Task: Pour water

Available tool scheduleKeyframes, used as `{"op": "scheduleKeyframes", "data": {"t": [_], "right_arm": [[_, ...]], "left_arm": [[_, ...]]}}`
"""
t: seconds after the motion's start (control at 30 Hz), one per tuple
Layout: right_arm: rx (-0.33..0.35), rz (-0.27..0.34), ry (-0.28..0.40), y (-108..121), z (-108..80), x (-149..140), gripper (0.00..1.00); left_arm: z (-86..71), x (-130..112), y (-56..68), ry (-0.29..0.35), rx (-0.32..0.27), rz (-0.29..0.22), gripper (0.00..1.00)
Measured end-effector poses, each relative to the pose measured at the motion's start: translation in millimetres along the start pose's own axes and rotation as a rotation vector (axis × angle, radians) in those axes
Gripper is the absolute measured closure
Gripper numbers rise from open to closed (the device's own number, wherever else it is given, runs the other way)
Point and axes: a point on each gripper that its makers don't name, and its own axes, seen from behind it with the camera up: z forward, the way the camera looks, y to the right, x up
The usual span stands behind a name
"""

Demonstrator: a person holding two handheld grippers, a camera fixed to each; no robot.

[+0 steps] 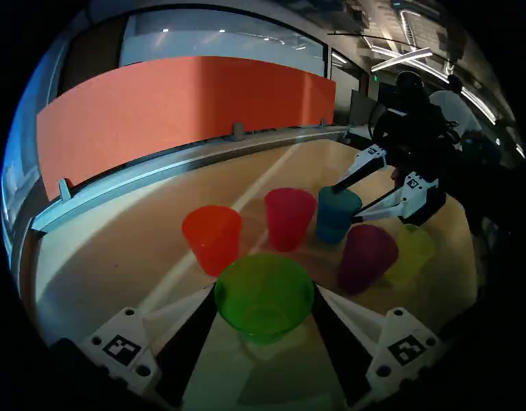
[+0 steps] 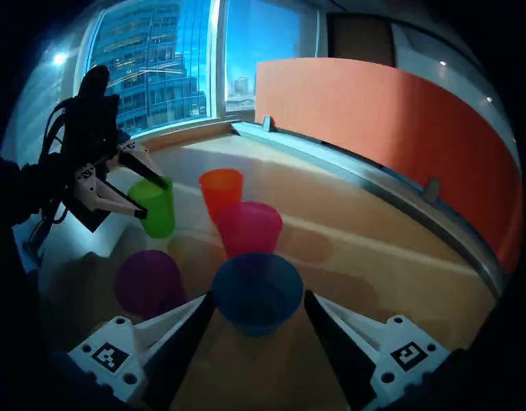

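Note:
A green cup sits between the fingers of my left gripper, which press on both of its sides. In the right gripper view the same green cup is upright at the left with the left gripper around it. My right gripper is shut on a blue cup. In the left gripper view that blue cup stands at the right with the right gripper closed on it. I cannot tell whether either cup holds water.
On the wooden table stand an orange cup, a pink cup, a purple cup and a yellow cup, close together. An orange partition and a metal rail line the far edge. A person holds the grippers.

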Motion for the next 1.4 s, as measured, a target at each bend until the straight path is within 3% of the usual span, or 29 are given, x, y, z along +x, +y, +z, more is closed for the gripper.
{"op": "scheduleKeyframes", "data": {"t": [0.4, 0.5, 0.77, 1.07, 1.4], "right_arm": [[0.008, 0.011, 0.001, -2, 14.5, 1, 0.01], [0.007, 0.014, 0.008, -4, 15.8, 2, 0.07], [-0.010, 0.032, 0.023, -1, 10.4, 2, 0.08], [-0.043, 0.039, 0.071, 2, -21.8, 19, 0.08], [-0.100, 0.033, 0.163, -3, -81.0, 46, 0.08]], "left_arm": [[-3.7, 2, -1.3, 0.007, 0.002, -0.010, 0.10], [-4.0, 2, -1.1, 0.007, 0.001, -0.010, 0.10], [-6.8, 2, -0.4, 0.009, 0.006, -0.005, 0.10], [-19.7, 16, 7.4, 0.048, 0.002, -0.003, 0.10], [-48.5, 45, 28.3, 0.128, 0.005, 0.018, 0.10]]}}
